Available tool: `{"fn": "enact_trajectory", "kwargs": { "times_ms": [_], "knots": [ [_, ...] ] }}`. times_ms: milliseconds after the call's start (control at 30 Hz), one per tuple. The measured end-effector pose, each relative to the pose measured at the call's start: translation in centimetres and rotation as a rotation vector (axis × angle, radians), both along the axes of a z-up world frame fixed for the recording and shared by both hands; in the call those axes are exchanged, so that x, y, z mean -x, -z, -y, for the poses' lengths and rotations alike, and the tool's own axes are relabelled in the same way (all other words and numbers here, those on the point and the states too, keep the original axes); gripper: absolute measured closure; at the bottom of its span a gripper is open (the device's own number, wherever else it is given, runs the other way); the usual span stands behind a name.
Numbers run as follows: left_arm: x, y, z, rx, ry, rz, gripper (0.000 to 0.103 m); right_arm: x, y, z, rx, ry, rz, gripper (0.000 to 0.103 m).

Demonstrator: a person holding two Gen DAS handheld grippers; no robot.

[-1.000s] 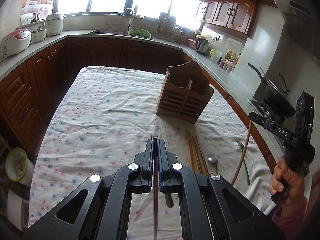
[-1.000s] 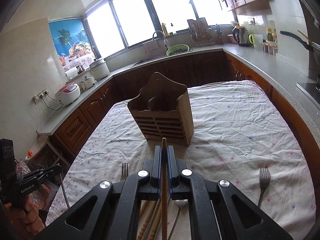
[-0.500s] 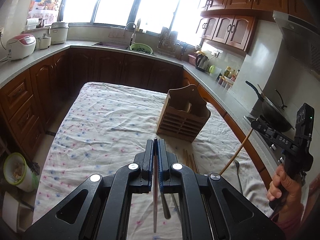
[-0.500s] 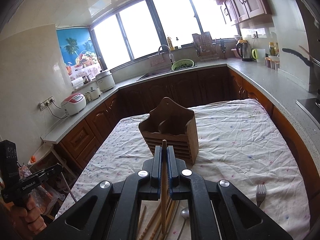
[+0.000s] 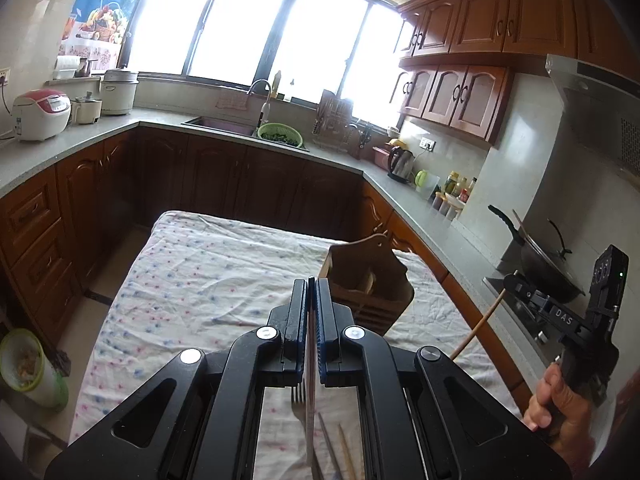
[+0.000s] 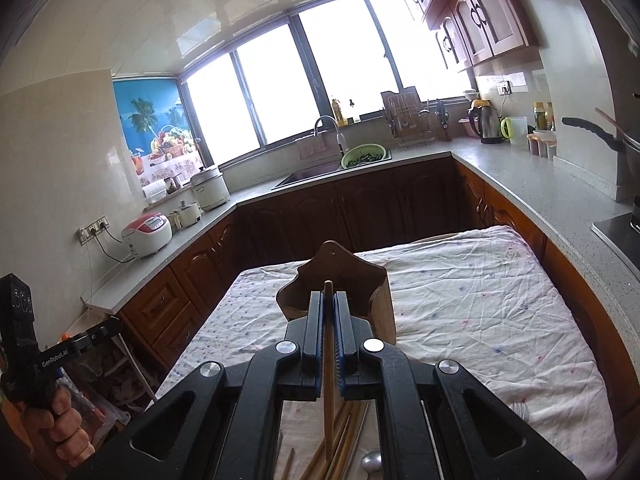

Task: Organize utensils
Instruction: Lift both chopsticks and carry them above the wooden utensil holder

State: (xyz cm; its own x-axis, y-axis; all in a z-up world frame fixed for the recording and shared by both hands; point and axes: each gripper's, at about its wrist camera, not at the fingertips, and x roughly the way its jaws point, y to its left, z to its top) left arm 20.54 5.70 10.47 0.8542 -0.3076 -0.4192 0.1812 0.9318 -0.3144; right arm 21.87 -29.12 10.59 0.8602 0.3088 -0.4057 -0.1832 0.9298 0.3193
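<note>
My left gripper (image 5: 312,282) is shut on a thin dark chopstick (image 5: 309,420) that hangs down between its jaws. My right gripper (image 6: 329,294) is shut on a light wooden chopstick (image 6: 329,380); it also shows in the left wrist view (image 5: 478,326), slanting below the right gripper (image 5: 516,282). The wooden utensil holder (image 5: 366,276) stands on the clothed table, just beyond both grippers; it also shows in the right wrist view (image 6: 338,270). Loose chopsticks (image 6: 344,436), a fork (image 5: 298,398) and a spoon (image 6: 370,460) lie on the cloth below.
The table with a dotted white cloth (image 5: 208,272) is ringed by brown cabinets and a grey counter (image 6: 532,184). A wok (image 5: 548,268) sits on the stove at right. A bin (image 5: 24,364) stands on the floor at left. A fork (image 6: 520,408) lies at the right.
Both grippers have risen with their chopsticks and tilted up, so the holder now sits lower and closer in both views. The table utensils have dropped towards the bottom edge.
</note>
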Motion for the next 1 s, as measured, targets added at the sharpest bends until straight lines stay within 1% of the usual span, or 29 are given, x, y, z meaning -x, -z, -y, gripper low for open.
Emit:
{"fn": "enact_trajectory", "kwargs": {
  "times_ms": [200, 400, 467, 533, 600, 733, 867, 933, 1000],
  "knots": [
    [-2.8, -2.6, 0.6, 0.033, -0.029, 0.081, 0.100, -2.2, -1.8, 0.5, -0.005, 0.021, 0.059, 0.098],
    [-6.5, -5.8, 1.5, 0.084, -0.044, 0.167, 0.100, -4.7, -4.2, 1.1, -0.030, 0.074, 0.151, 0.098],
    [-8.0, -6.4, 1.9, 0.103, -0.054, 0.194, 0.100, -5.7, -5.0, 1.4, -0.039, 0.098, 0.183, 0.098],
    [-9.7, -6.9, 2.5, 0.104, -0.075, 0.216, 0.100, -6.7, -5.5, 1.6, -0.034, 0.128, 0.218, 0.098],
    [-11.5, -6.8, 3.2, 0.112, -0.093, 0.224, 0.100, -7.9, -5.5, 1.7, -0.035, 0.146, 0.233, 0.098],
    [-15.5, -5.1, 4.3, 0.138, -0.124, 0.196, 0.100, -10.4, -3.8, 1.7, -0.036, 0.172, 0.242, 0.098],
    [-18.6, -1.5, 5.2, 0.177, -0.149, 0.162, 0.100, -12.7, -0.6, 1.7, -0.045, 0.183, 0.203, 0.098],
    [-19.7, 0.3, 5.7, 0.182, -0.161, 0.144, 0.100, -13.4, 1.0, 1.9, -0.060, 0.194, 0.188, 0.098],
    [-20.3, 1.9, 6.1, 0.170, -0.167, 0.133, 0.100, -13.9, 2.4, 2.3, -0.080, 0.208, 0.181, 0.098]
  ]
}}
